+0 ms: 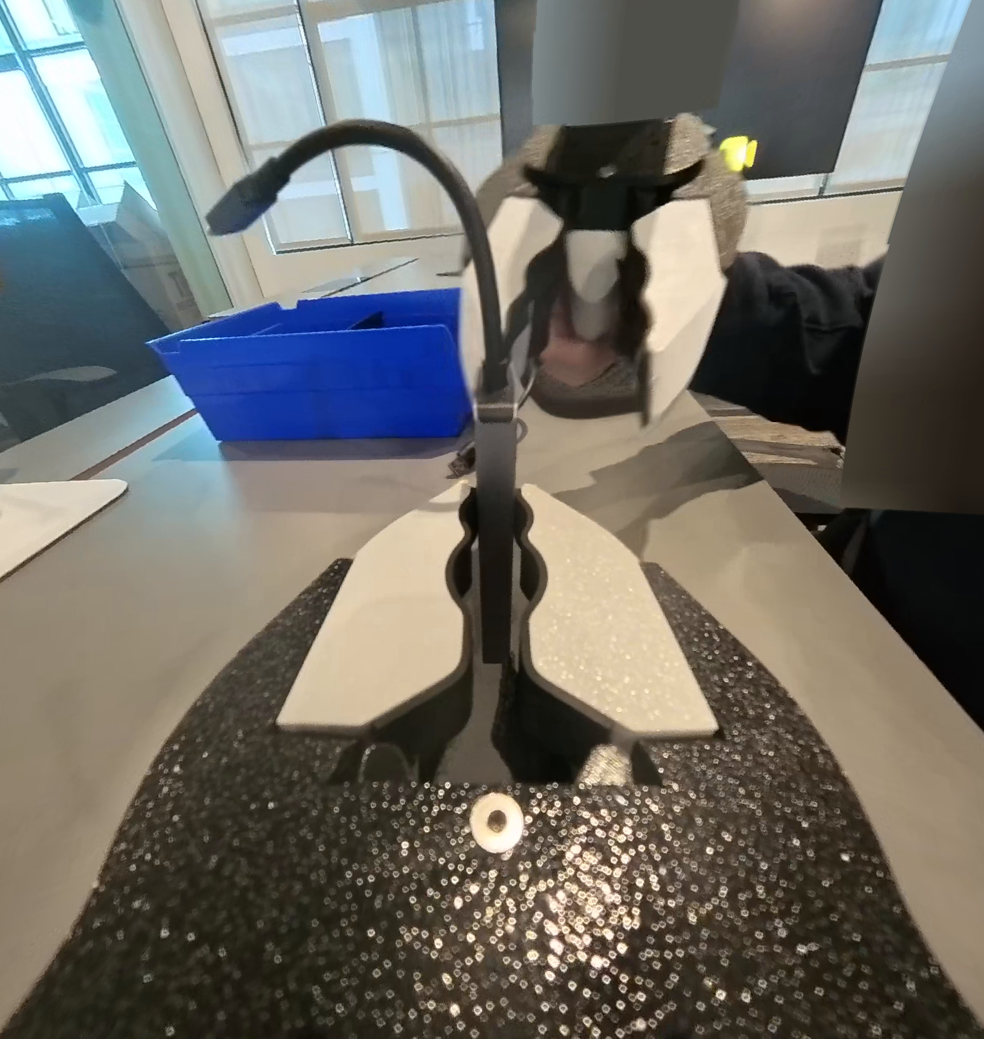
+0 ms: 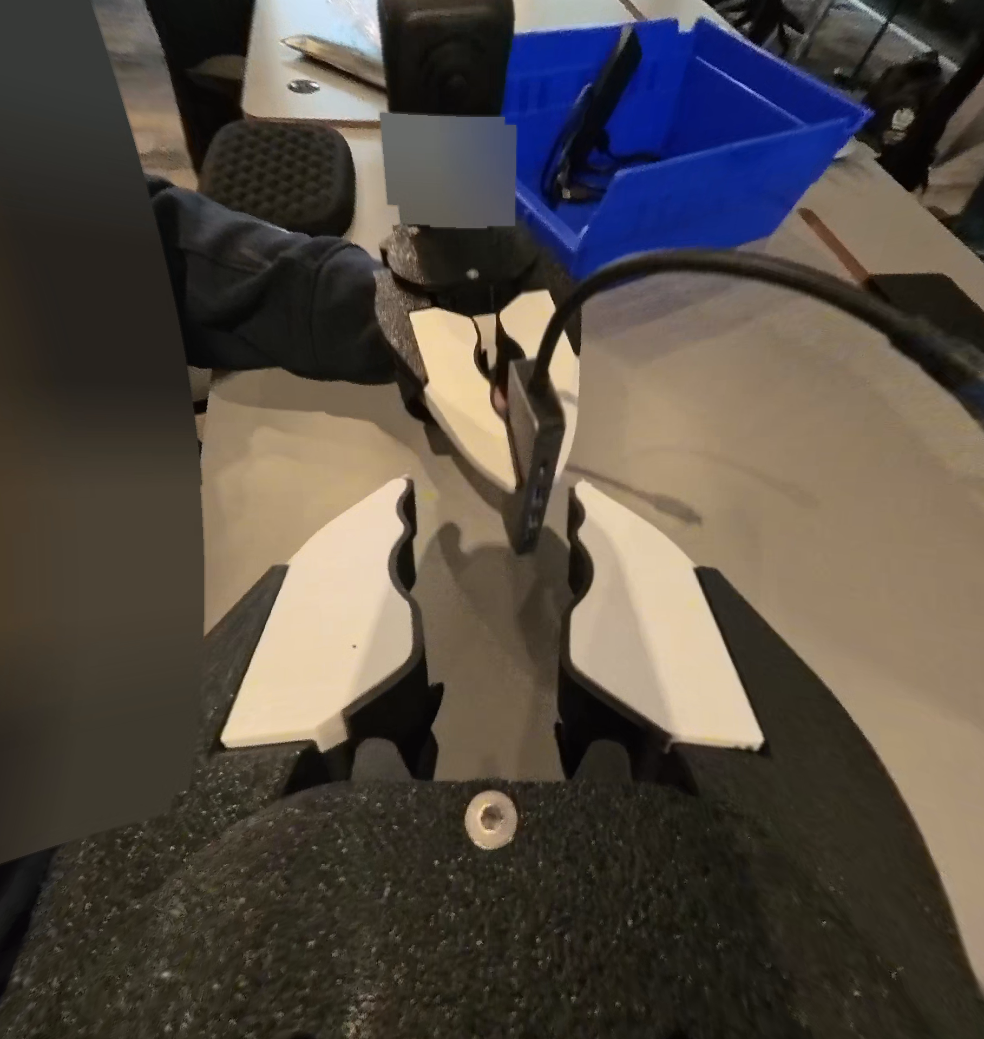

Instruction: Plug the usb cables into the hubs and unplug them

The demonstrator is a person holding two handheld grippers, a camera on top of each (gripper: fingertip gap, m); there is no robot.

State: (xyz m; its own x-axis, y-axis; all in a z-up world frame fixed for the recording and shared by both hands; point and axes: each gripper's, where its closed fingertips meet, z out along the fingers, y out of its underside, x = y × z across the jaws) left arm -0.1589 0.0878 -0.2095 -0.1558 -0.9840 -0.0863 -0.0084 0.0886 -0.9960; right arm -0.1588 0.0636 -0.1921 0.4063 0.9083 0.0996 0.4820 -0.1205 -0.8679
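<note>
My left gripper [image 1: 492, 497] is shut on a slim dark USB hub [image 1: 498, 562] and holds it upright above the grey table [image 1: 197, 590]. The hub's short black cable [image 1: 422, 146] arcs up and left to a free plug [image 1: 248, 199]. My right gripper [image 2: 490, 506] is open and empty, its fingertips level with the hub's lower end [image 2: 535, 489], not touching it. It shows opposite in the left wrist view [image 1: 563, 399]. In the right wrist view the hub's cable [image 2: 703, 270] curves to the right. A loose dark USB cable end [image 2: 653, 503] lies on the table beyond the hub.
A blue bin [image 2: 703, 185] holding dark cables and devices stands on the table behind the hub, also in the left wrist view [image 1: 321, 388]. A white flat base [image 1: 40, 523] lies at the left. A flat dark item [image 2: 923, 298] lies at the far right. A person's dark sleeve [image 2: 265, 303] holds the left gripper.
</note>
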